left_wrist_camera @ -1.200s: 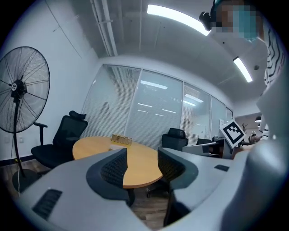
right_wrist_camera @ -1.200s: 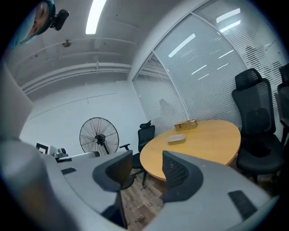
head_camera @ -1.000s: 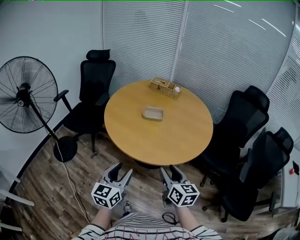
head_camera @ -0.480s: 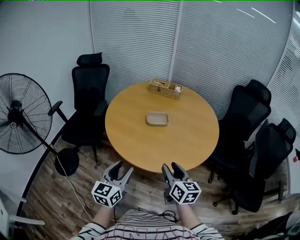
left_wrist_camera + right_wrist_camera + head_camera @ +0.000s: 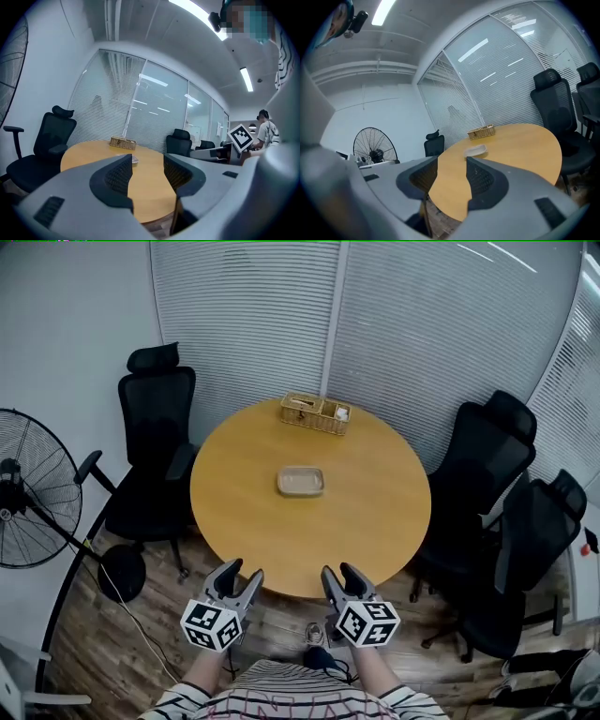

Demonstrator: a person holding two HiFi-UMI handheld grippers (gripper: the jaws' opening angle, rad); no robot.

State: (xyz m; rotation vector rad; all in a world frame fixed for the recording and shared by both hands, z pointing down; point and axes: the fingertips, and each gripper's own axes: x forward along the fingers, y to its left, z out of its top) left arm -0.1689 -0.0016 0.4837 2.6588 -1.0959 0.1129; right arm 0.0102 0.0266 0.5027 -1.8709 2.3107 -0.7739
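you hold the left gripper (image 5: 242,572) just short of the near edge of the round wooden table (image 5: 375,517), over the plank floor (image 5: 84,624), and its jaws are released, standing apart with nothing between them; in the left gripper view only the tabletop shows through the gap. your right gripper (image 5: 338,571) sits beside it, also just short of the table's near edge and a little toward the table's right. its jaws are likewise released and empty, with the table's edge and a strip of floor showing between them in the right gripper view. neither gripper touches the table. the shallow tray (image 5: 301,482) lies flat near the middle of the table, well apart from both grippers, pale and oblong with rounded corners; whether anything lies in it you cannot tell. a wicker basket (image 5: 314,413) stands at the table's far edge, beyond the tray, and the items in its compartments are too small to make out. a black office chair (image 5: 150,442) stands at the table's left side, close against its rim. two more stand at the table's right side, a far chair (image 5: 483,460) nearer the table's far edge and a near chair (image 5: 534,540) nearer your side of the table. a pedestal fan (image 5: 33,488) stands well to the left of the table, past the office chair. slatted blinds (image 5: 253,324) run behind the table's far side
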